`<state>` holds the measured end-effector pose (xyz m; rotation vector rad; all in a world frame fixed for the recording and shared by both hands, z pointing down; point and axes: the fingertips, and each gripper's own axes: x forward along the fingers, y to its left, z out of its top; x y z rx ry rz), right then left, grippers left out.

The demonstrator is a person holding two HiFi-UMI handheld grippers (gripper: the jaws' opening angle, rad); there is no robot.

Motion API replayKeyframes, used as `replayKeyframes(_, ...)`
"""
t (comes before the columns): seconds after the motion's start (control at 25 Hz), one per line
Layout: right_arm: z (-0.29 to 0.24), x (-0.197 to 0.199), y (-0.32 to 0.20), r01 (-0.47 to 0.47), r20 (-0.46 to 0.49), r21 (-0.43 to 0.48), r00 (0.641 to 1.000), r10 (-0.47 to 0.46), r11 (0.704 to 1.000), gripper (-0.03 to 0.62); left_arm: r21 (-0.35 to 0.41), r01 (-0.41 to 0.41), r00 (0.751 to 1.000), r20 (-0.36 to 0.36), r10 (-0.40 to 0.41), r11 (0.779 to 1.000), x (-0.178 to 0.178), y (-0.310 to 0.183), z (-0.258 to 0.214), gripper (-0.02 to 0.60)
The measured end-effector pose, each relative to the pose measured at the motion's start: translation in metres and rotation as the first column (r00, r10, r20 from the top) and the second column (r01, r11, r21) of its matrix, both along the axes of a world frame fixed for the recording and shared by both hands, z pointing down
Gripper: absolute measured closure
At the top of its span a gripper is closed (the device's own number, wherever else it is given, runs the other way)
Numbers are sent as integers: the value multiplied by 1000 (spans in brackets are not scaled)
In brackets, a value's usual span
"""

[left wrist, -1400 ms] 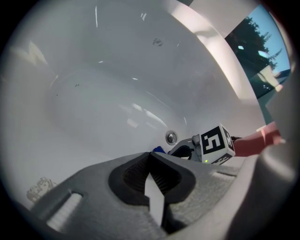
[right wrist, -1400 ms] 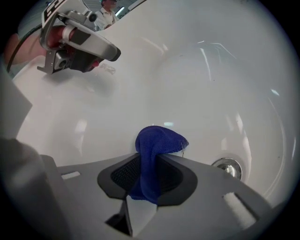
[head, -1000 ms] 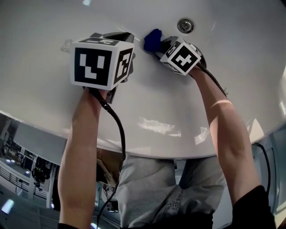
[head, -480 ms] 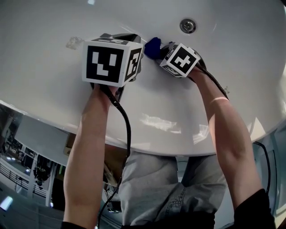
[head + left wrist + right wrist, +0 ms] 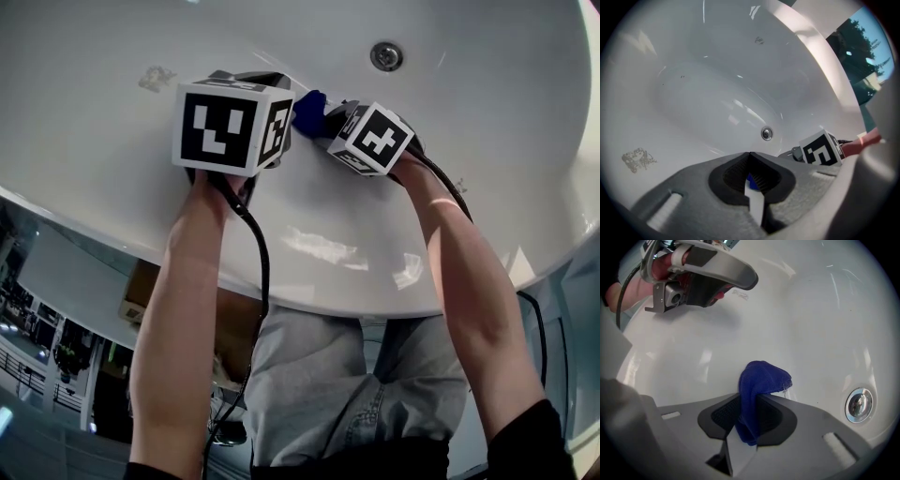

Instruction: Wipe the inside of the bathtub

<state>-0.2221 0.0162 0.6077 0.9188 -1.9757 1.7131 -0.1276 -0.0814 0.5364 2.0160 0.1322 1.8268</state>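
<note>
Cloth: we see the blue cloth (image 5: 761, 380) in the middle of the right gripper view, up against the white bathtub (image 5: 740, 324) wall. The drain (image 5: 858, 404) is at the lower right.
Right gripper (image 5: 749, 416): pinching the cloth's lower fold, with the puffy end sticking out on top.
Left gripper (image 5: 750, 161): jaws pressed together, no cloth in them.
Feel: we think the cloth is soft, light and floppy, and the tub hard and slippery.
Hold: we would grip it low, so the puffy end does the rubbing.

Right claw (image 5: 322, 118) dragged blue cloth (image 5: 307, 110) leftward away from drain (image 5: 385, 56), now just beside left claw (image 5: 749, 157).
</note>
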Motion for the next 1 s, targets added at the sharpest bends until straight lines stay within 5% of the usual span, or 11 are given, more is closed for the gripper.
replayKeyframes(0.4, -49, -16, 3, 103, -15, 99, 995, -103, 990, 493, 13, 40, 999, 13, -40, 999, -5, 5, -14, 577)
replayKeyframes(1.0, -127, -35, 13, 80, 68, 195, 993, -95, 978, 493, 55, 70, 998, -1, -70, 996, -9, 10, -47, 577)
